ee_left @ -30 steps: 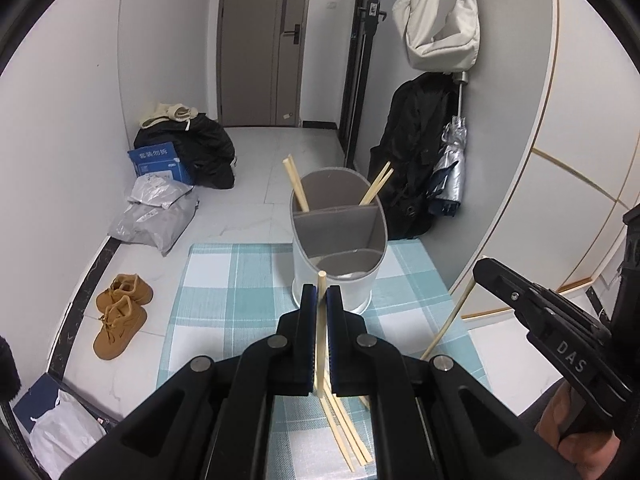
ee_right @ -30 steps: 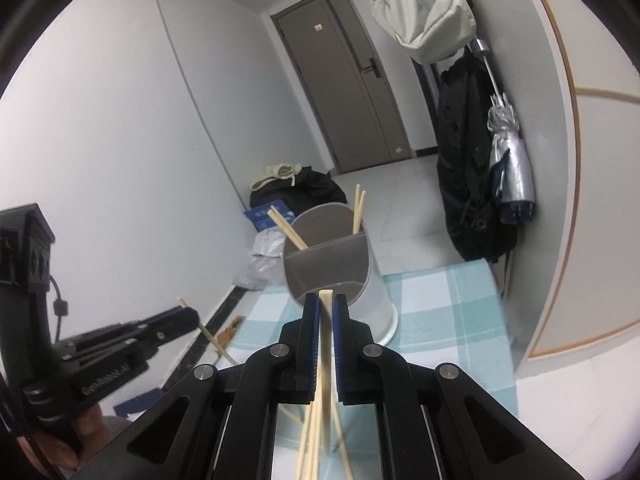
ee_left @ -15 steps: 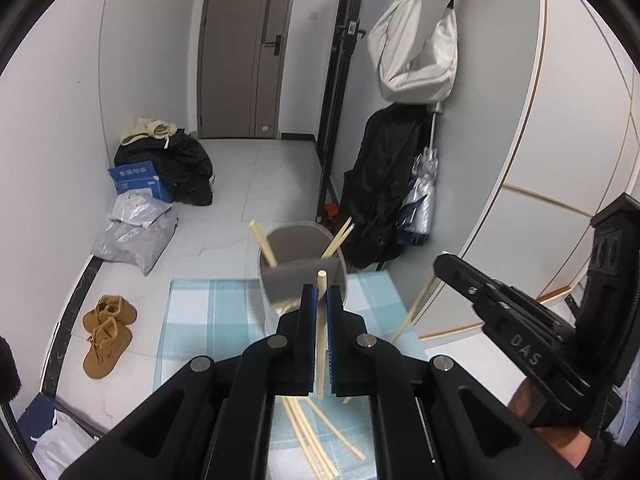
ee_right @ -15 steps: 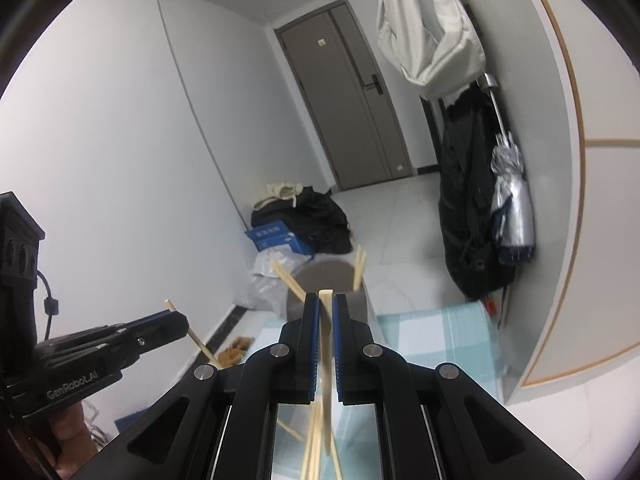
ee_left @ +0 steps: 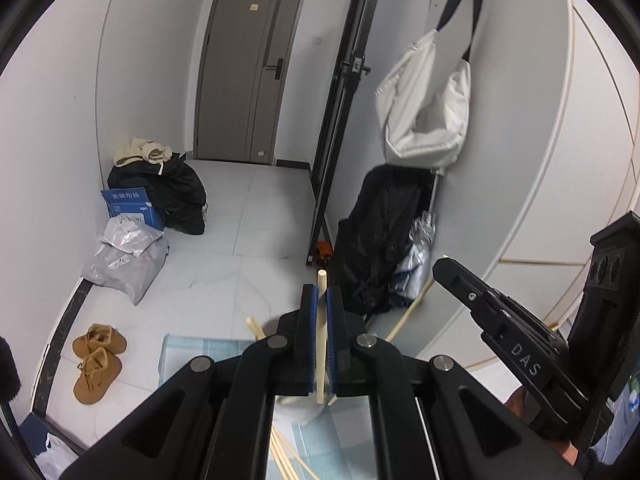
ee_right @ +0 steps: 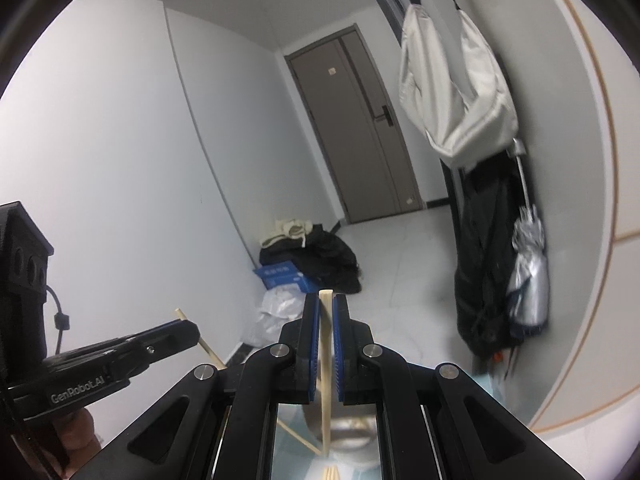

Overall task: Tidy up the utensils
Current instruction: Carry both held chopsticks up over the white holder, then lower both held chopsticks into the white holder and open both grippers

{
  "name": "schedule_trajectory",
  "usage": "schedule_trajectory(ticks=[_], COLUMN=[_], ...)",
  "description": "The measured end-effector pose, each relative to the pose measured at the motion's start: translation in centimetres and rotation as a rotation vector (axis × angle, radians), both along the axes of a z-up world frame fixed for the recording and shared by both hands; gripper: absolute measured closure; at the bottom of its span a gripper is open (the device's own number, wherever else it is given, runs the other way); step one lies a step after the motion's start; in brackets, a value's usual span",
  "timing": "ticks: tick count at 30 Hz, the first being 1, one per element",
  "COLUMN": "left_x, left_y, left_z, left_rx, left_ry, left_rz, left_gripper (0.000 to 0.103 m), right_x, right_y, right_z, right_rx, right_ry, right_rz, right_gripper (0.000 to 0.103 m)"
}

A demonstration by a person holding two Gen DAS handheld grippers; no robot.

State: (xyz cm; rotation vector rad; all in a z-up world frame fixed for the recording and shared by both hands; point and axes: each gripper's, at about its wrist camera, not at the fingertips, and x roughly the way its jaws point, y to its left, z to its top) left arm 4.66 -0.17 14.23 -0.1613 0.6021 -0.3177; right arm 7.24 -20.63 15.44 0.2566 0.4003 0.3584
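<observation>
Tools left point(ee_left: 320, 300) and right point(ee_right: 326, 308) each pinch one upright chopstick point(ee_left: 321, 344), angled downward.

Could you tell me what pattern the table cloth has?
Pale blue and white checks on the cloth, clearest from the left wrist.

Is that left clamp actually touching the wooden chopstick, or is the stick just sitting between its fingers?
Touching. In the left wrist view the left gripper has its blue pads pressed against both sides of the chopstick, no gap showing.
</observation>
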Motion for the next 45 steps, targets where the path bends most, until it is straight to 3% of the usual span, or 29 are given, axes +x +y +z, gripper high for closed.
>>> schedule_trajectory(ticks=[10,20,30,36,42,45], left_x=[5.4,8.3,9.7,9.2,8.4,7.3], left_y=[0.9,1.8,1.0,0.9,0.7,0.8], left_z=[-1.1,-3.8,-6.3,-6.9,-8.2,-8.0], left_rx=[-0.012,-0.012,-0.004,0.015,0.029,0.043], left_ry=[0.035,0.078,0.128,0.116,0.174,0.137], left_rz=[0.018,0.025,0.010,0.017,0.015,0.048], left_gripper=[0.102,0.102,0.102,0.102,0.102,0.102], right_x=[6.3,11.1,12.1,11.9,11.3,10.3], right_y=[1.2,2.9,2.4,2.2,2.1,1.6], right_z=[0.3,-3.0,-7.2,-9.1,-11.4,-11.9], right_rx=[-0.056,-0.106,-0.087,-0.073,-0.057,-0.026], right_ry=[-0.022,0.018,0.092,0.149,0.228,0.246], right_rz=[-0.005,0.017,0.024,0.052,0.082,0.110], right_gripper=[0.097,0.097,0.097,0.097,0.094,0.094])
